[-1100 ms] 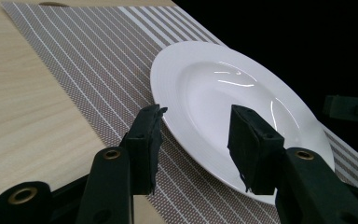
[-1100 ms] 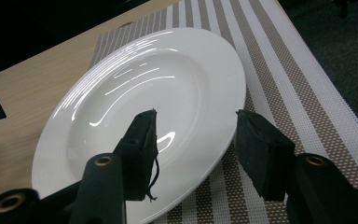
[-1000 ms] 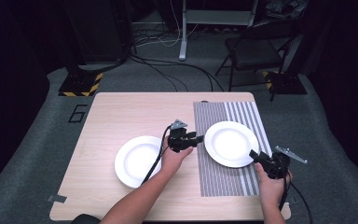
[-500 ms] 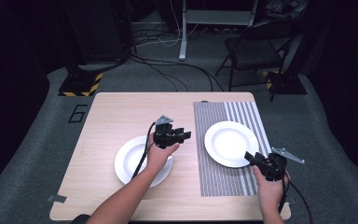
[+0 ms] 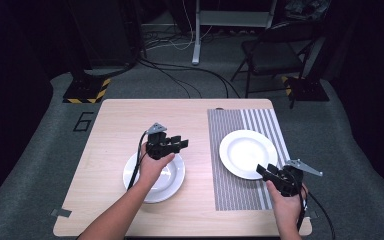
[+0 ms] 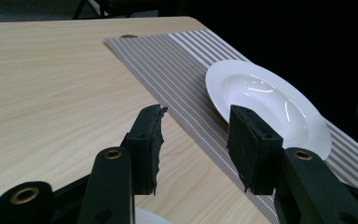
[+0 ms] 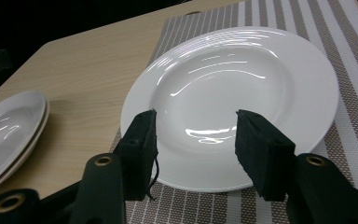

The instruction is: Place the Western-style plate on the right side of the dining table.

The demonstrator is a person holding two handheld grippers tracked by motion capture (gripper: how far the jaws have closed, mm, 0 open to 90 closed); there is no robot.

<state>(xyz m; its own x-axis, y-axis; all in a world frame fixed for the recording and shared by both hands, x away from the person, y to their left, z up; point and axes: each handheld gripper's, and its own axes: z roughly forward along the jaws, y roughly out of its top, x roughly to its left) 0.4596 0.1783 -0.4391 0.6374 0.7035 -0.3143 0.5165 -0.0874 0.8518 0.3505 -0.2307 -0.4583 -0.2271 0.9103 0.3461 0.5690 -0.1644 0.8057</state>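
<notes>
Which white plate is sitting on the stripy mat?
The plate on the person's right lies on the striped placemat, just ahead of the right gripper. The other plates, stacked under the left gripper, rest on bare wood.

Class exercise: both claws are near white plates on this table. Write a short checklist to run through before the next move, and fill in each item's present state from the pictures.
1. Left claw open and holding nothing: ok.
2. Right claw open and holding nothing: ok.
3. Plate on the striped placemat lies flat, fully on the mat: ok.
4. Right claw lined up with that plate's near rim: ok, though not yet touching.
5. Stacked plates on the bare wood sit level: ok; how many there are: cannot tell.
6. Left claw lined up on the stack: not ok, it points toward the placemat.
</notes>
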